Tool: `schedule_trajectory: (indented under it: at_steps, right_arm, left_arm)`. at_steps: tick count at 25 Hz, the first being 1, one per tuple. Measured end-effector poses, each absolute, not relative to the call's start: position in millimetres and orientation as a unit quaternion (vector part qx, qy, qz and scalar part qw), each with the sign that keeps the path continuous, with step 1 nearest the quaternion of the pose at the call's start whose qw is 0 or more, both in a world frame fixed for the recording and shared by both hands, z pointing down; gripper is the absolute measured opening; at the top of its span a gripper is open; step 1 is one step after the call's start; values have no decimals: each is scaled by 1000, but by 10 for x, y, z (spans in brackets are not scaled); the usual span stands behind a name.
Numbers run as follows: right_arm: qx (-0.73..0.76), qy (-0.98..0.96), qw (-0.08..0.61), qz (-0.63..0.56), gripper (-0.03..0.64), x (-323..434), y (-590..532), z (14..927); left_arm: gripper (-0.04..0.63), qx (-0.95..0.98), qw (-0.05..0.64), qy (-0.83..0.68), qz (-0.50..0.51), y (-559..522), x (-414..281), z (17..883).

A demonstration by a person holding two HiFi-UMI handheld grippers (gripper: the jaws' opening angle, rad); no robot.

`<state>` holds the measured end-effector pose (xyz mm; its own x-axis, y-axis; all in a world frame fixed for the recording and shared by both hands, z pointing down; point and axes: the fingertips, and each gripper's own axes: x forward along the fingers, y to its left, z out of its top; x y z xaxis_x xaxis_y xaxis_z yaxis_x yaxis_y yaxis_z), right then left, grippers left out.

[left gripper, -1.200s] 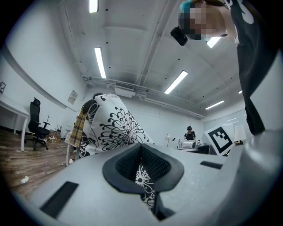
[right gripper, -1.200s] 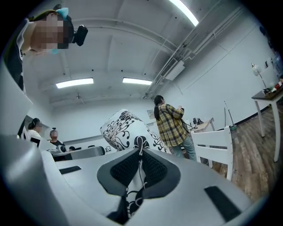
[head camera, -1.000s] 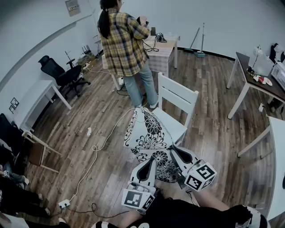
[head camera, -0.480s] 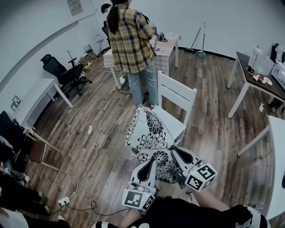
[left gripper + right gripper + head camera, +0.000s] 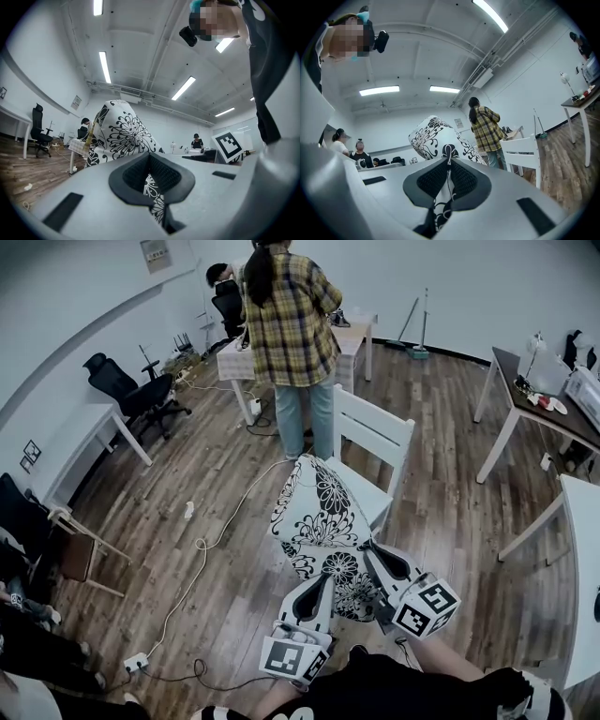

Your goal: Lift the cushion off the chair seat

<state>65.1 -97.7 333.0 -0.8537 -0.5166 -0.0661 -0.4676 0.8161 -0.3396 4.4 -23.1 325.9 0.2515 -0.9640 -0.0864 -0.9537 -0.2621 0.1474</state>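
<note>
two grippers, one cushion, one white chair. the left gripper (image 5: 317,587) and the right gripper (image 5: 372,559) sit side by side at lower centre of the head view, both pointing level, each with its marker cube nearest the camera. in the left gripper view the left gripper's (image 5: 152,187) jaws are clamped on the near edge of the black-and-white flowered cushion (image 5: 124,133), with the fabric pinched between the dark pads. the right gripper view shows the same: the right gripper (image 5: 447,180) is closed tight on a fold of the cushion (image 5: 436,136).

the cushion (image 5: 323,521) stands up on edge at frame centre, rising from the jaws toward the chair (image 5: 375,442), whose seat shows just right of it. whether its far edge touches the seat is hard to tell.

one person in a plaid shirt (image 5: 286,324) stands at upper centre beside a table (image 5: 352,334), and one black office chair (image 5: 127,390) is at upper left.
</note>
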Motion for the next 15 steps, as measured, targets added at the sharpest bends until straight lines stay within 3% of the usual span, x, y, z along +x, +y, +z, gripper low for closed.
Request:
schedule_trajectory:
  at_steps: [15]
  right_arm:
    - [-268,944,85,-174,32,464,-92,3359]
  left_arm:
    - [2,792,37,-605,-76,659,-223,3273]
